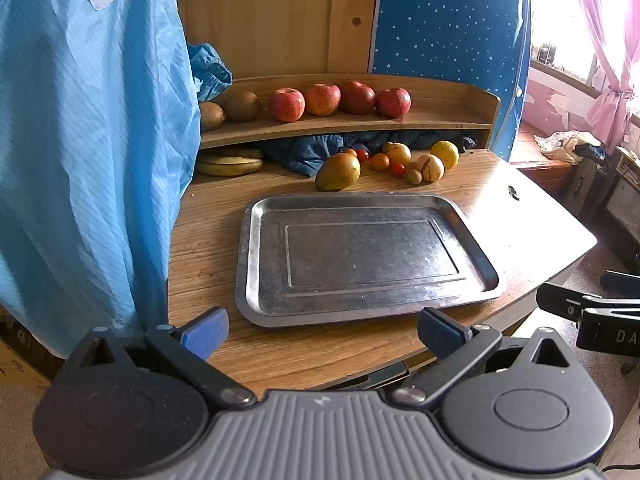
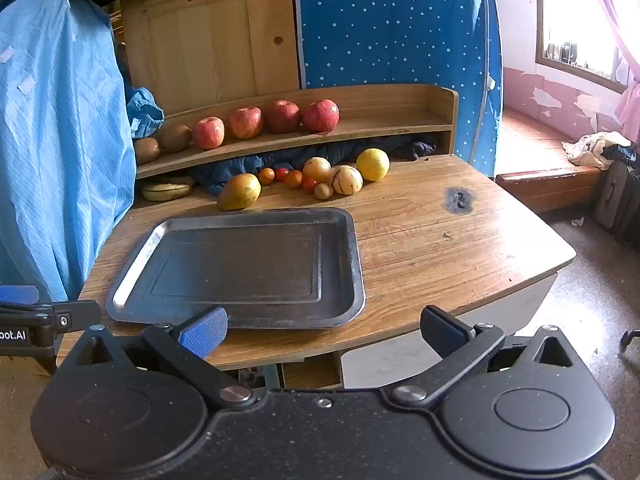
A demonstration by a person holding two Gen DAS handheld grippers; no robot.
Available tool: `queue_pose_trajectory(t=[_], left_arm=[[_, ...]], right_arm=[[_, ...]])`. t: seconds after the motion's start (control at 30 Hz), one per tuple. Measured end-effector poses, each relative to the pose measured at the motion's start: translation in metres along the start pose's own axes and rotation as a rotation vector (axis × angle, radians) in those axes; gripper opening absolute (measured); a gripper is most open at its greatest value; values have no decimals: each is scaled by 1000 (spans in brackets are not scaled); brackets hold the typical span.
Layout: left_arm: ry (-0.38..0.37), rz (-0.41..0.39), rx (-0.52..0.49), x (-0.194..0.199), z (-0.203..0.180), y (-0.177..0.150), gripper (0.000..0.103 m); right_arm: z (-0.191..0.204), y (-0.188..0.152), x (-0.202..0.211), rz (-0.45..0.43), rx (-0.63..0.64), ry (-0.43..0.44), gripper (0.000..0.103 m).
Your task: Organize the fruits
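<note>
Lettering "pot.AI" marks left gripper (image 2: 18,312) beside tray (image 2: 356,248)

A lived-in home room: pink curtains (image 1: 600,40), peeling pink wall (image 2: 560,100), dotted blue fabric wardrobe (image 2: 392,20), fruit-laden wooden counter (image 2: 440,248).

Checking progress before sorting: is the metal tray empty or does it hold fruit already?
Empty. The metal tray shows only its bare dark bottom in both views; the fruit, like the mango, lies on the table behind it.
</note>
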State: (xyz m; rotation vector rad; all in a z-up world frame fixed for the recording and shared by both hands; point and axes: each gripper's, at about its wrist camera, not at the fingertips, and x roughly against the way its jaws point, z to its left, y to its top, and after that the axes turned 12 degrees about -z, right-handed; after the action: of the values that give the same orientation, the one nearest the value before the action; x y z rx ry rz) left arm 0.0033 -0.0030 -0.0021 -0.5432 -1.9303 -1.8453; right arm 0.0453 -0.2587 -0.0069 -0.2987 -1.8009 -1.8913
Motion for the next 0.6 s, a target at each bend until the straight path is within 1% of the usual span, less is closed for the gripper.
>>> queue_pose_trajectory(t=[0.6], left_arm=[[-3,7,-3,-2,-10,-2,103]], right_arm=[[-2,3,-1,5,-2,1,103]])
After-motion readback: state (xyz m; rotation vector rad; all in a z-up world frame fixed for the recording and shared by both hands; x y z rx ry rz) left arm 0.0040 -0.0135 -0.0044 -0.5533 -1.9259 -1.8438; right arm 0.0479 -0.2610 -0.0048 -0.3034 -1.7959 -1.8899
